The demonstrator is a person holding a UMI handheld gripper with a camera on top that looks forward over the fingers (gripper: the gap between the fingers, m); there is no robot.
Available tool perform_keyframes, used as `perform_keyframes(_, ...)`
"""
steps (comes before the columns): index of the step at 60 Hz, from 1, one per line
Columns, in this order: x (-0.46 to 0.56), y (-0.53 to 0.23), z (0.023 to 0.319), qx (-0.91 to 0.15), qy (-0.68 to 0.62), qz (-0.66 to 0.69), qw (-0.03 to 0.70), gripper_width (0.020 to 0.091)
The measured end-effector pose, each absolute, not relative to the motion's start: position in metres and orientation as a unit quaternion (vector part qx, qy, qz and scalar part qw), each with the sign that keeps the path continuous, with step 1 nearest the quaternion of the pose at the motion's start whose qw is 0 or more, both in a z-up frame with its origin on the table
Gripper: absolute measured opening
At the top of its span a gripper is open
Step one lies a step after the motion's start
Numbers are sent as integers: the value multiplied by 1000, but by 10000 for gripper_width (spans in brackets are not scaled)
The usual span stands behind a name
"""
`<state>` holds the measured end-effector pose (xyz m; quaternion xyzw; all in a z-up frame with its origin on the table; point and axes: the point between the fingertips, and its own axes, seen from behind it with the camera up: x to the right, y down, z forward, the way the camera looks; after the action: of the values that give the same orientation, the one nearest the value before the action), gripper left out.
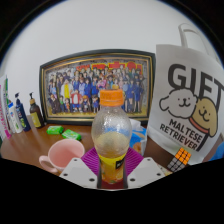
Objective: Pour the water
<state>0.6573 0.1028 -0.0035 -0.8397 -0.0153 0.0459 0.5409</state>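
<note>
My tongs (112, 172) are clenched on a clear bottle (111, 140) with an orange cap, held upright, the cap seemingly still on. A pink cup (62, 154) stands just beside it on the bench (30, 145). I judge no pouring has begun; tilting over the cup remains.

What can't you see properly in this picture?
- Bottle: its base is hidden low between the fingers in the gripper view.
- Pink cup: its inside is out of sight, so any water in it is unknown.
- Framed photo: the people are too small.
- Gift bag: cut off at the edge.
</note>
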Motion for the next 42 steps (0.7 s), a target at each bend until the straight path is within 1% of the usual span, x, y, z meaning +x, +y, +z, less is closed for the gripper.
perform_keyframes(1,658,102,-8,-841,-16,45,539,301)
perform_keyframes(5,658,100,-7,-831,-12,45,555,316)
perform_keyframes(7,659,100,-7,-827,-8,47,560,341)
perform_keyframes(10,660,98,-7,-824,-4,49,564,391)
perform_keyframes(15,663,94,-8,-828,2,45,558,512)
perform_keyframes(16,664,93,-10,-831,3,43,554,542)
perform_keyframes(22,673,83,-16,-850,19,29,525,872)
perform_keyframes(24,677,78,-16,-853,23,23,520,846)
perform_keyframes(26,681,72,-14,-856,28,18,516,859)
perform_keyframes(33,686,44,-5,-867,35,9,498,861)
perform_keyframes(42,676,-11,23,-872,17,-21,489,855)
